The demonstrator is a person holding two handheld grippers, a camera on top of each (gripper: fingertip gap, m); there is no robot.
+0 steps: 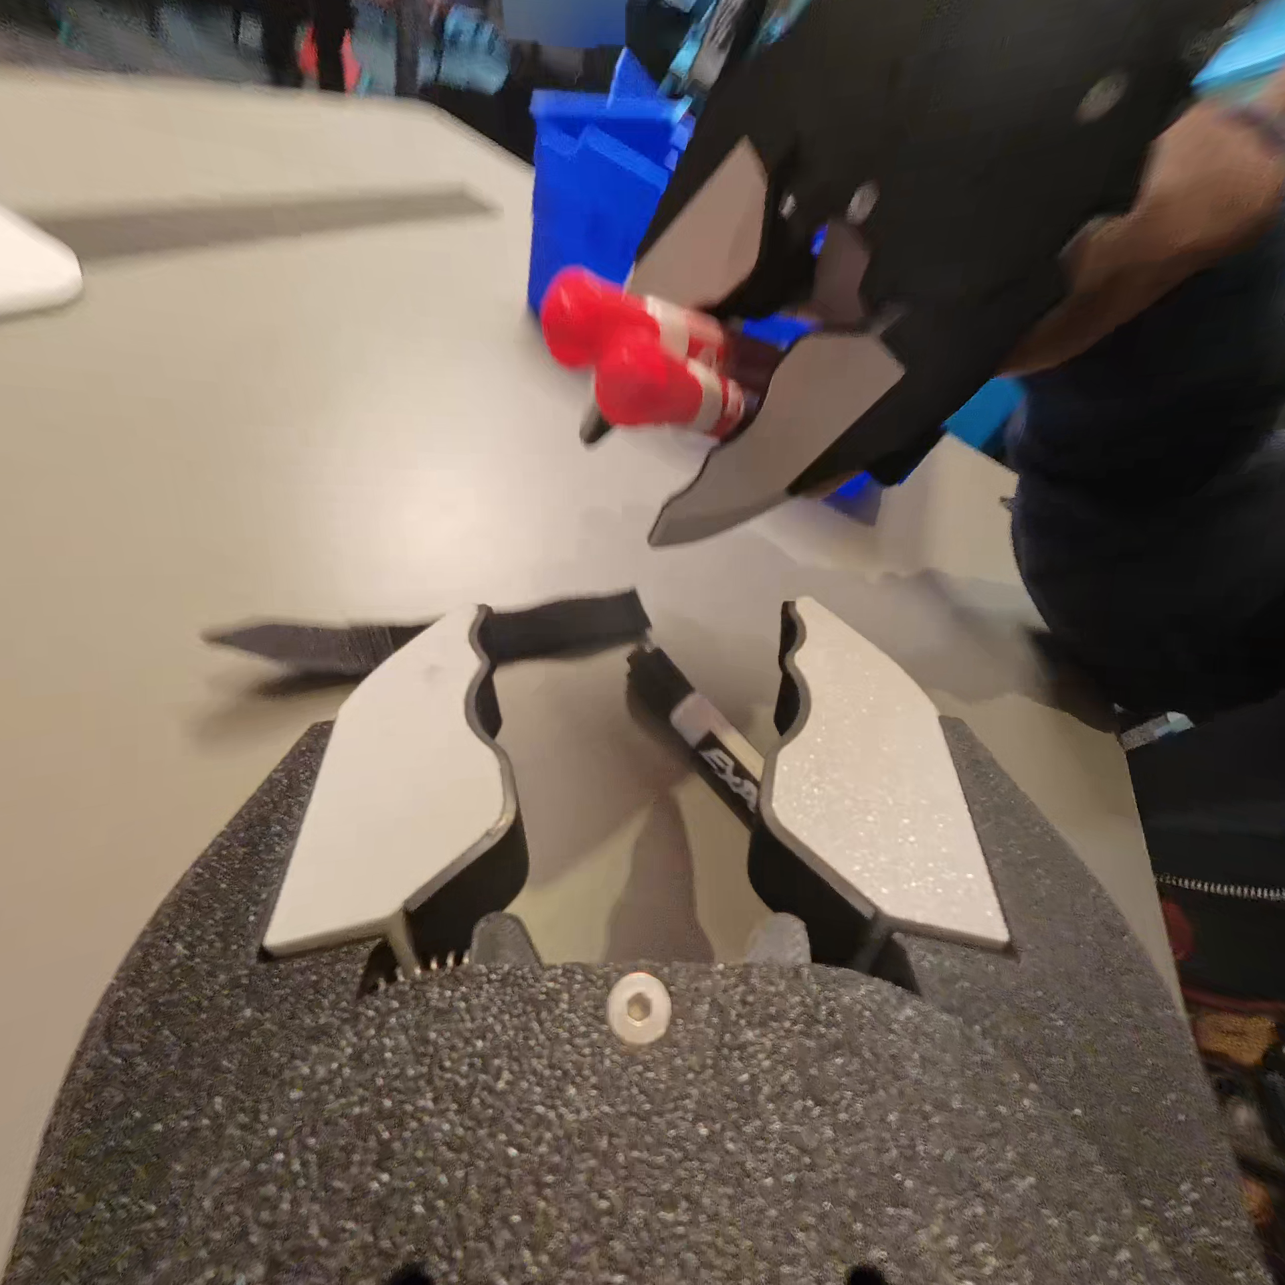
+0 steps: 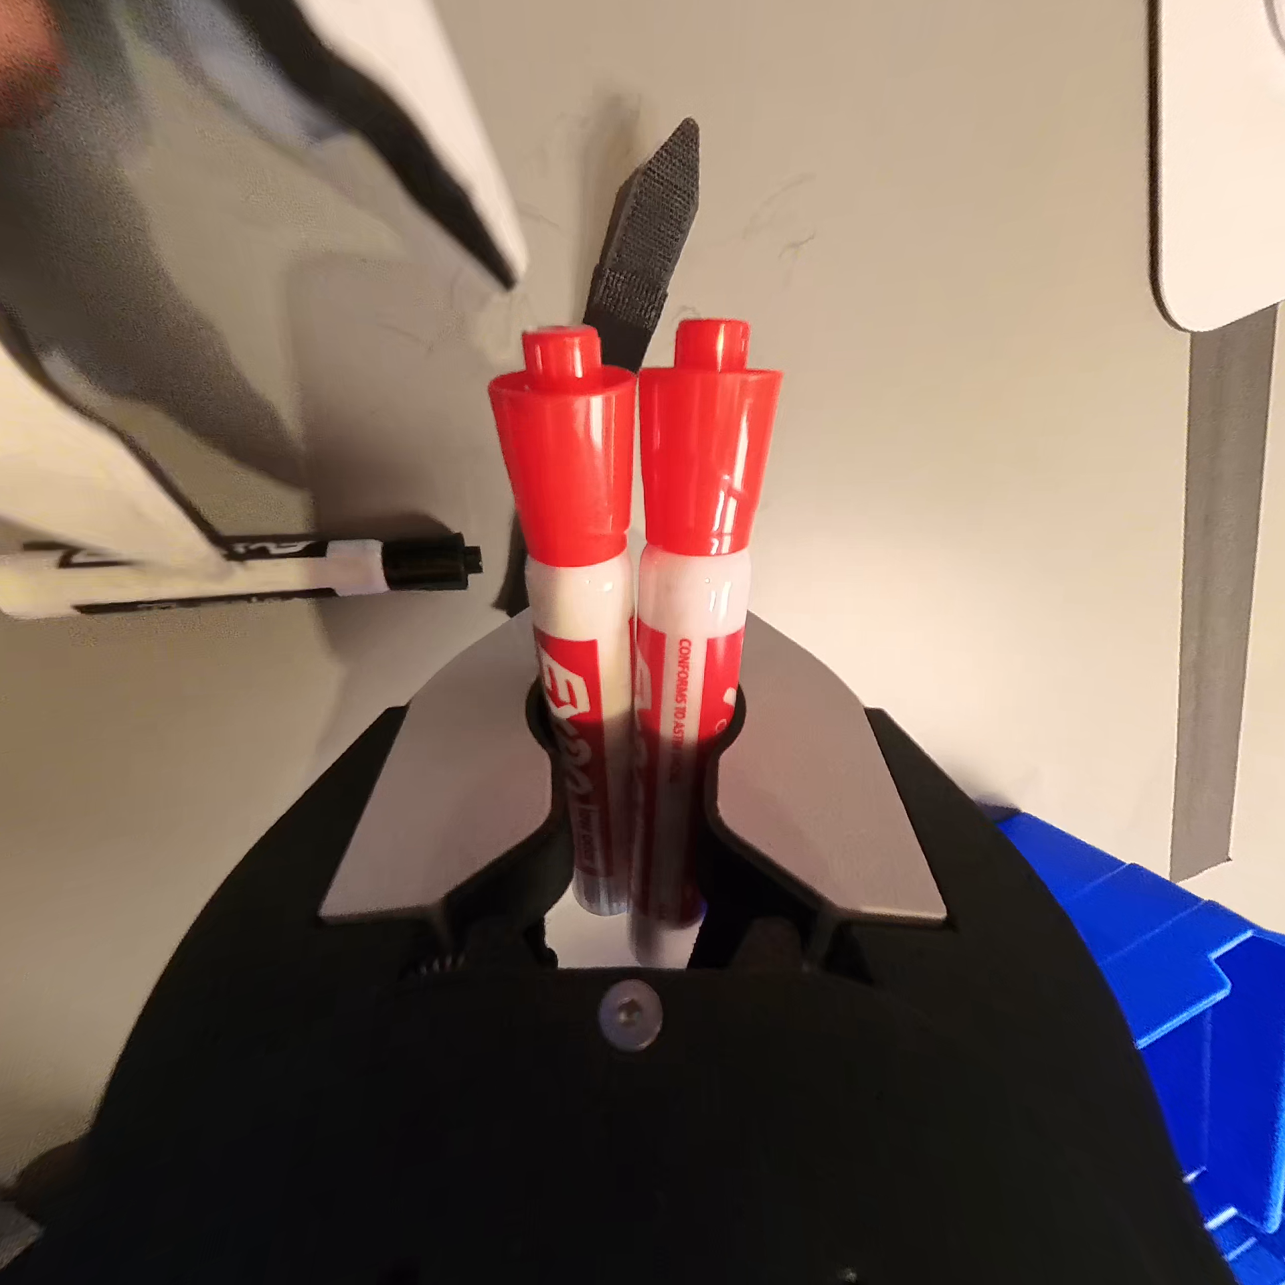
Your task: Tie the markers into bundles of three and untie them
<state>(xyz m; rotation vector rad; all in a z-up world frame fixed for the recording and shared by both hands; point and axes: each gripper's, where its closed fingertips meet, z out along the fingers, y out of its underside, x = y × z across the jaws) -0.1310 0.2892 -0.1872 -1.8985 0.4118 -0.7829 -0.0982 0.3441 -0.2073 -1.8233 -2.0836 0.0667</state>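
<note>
Holding two red markers (image 2: 636, 556) in my right gripper (image 2: 636, 702), left gripper (image 1: 636, 695) wide over the black marker (image 1: 702, 737) at one o'clock, I feared they might slip.

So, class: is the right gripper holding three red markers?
No: the right gripper is shut on only two red markers, while a black marker lies apart on the table.

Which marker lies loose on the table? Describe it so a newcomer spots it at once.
Start at the pale table, by the black strap lying flat on it. Between the open left gripper fingers lies the black marker. Unlike the two red markers clamped in the right gripper, it has a black cap and nothing holds it.
</note>
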